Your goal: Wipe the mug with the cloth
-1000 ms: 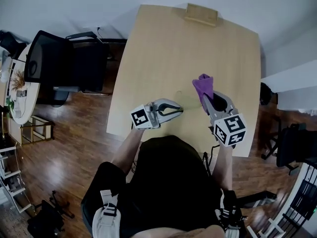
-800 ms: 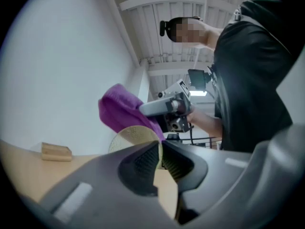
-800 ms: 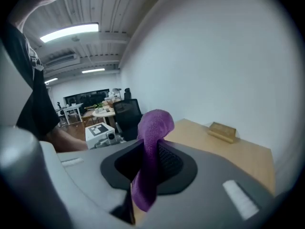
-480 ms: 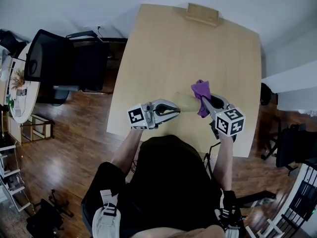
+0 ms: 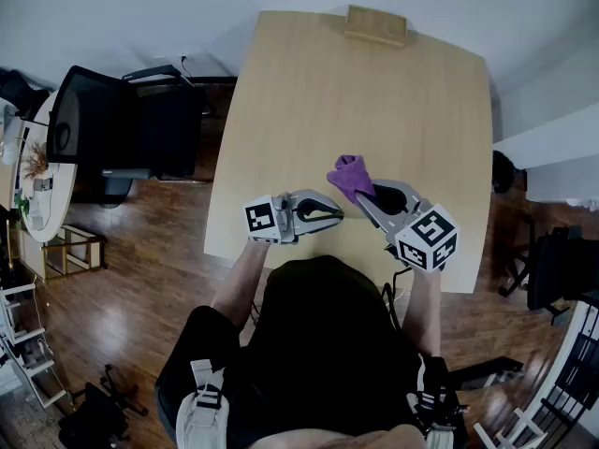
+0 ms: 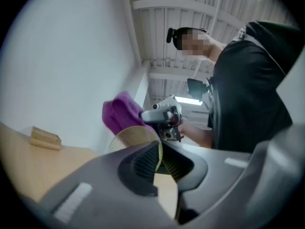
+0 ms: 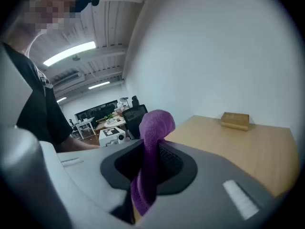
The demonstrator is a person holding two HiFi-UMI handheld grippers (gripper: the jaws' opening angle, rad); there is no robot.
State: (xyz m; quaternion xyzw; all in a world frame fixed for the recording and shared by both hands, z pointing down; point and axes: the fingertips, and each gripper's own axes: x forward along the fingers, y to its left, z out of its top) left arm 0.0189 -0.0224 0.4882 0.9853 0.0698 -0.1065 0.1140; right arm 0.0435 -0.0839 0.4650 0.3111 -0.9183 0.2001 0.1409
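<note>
My left gripper (image 6: 159, 168) is shut on the wall of a tan mug (image 6: 136, 138), which tips toward the camera in the left gripper view. A purple cloth (image 6: 119, 114) sits right at the mug's upper rim; whether it touches, I cannot tell. My right gripper (image 7: 150, 171) is shut on that cloth (image 7: 155, 128), which sticks up in a bunch from between the jaws. In the head view the left gripper (image 5: 337, 215) and the right gripper (image 5: 363, 196) meet over the table's near edge, with the cloth (image 5: 351, 174) between them. There the mug blends into the tabletop.
The light wooden table (image 5: 412, 101) carries a small wooden block (image 5: 376, 24) at its far edge. A black office chair (image 5: 122, 124) stands left of the table, on a dark wooden floor. The person's dark torso fills the view below the grippers.
The right gripper has swung left with the cloth, from the right side to close beside the left gripper and mug. The left gripper has stayed about where it was.
</note>
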